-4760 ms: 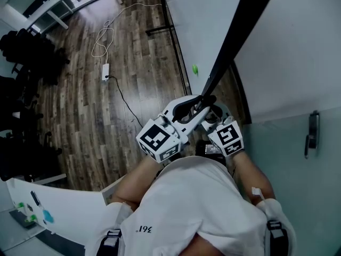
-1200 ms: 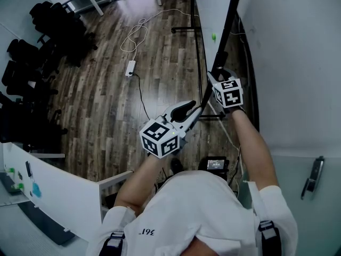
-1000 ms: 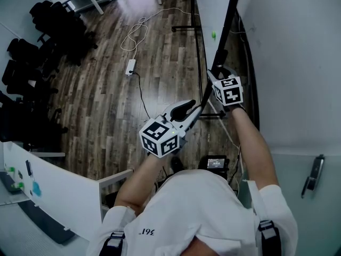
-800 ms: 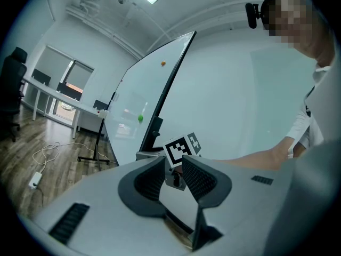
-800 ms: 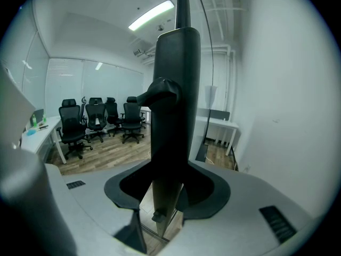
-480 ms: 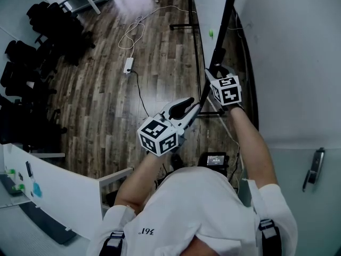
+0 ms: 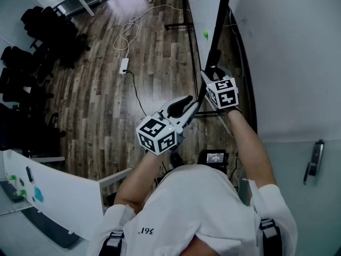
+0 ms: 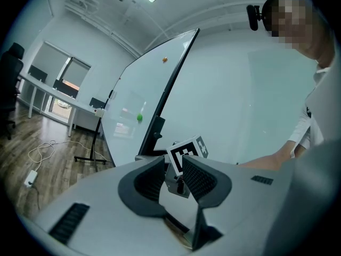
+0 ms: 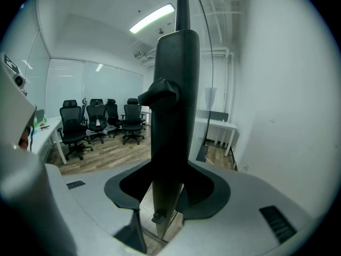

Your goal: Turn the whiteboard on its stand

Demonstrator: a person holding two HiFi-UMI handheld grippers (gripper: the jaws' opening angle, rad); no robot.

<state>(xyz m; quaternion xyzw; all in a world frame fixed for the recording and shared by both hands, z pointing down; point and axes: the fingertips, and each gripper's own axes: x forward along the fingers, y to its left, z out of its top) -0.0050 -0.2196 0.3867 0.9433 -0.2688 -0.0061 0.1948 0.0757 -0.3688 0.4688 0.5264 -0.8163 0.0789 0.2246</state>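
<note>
The right gripper (image 9: 170,170) is clamped on the black upright frame edge (image 9: 173,89) of the large white whiteboard (image 7: 198,9), which stands edge-on ahead. The left gripper (image 8: 173,163), jaws apart and empty, sits just beside that edge.

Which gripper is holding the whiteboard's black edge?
The right gripper: its fingers pinch the black edge; the left gripper holds nothing.
</note>
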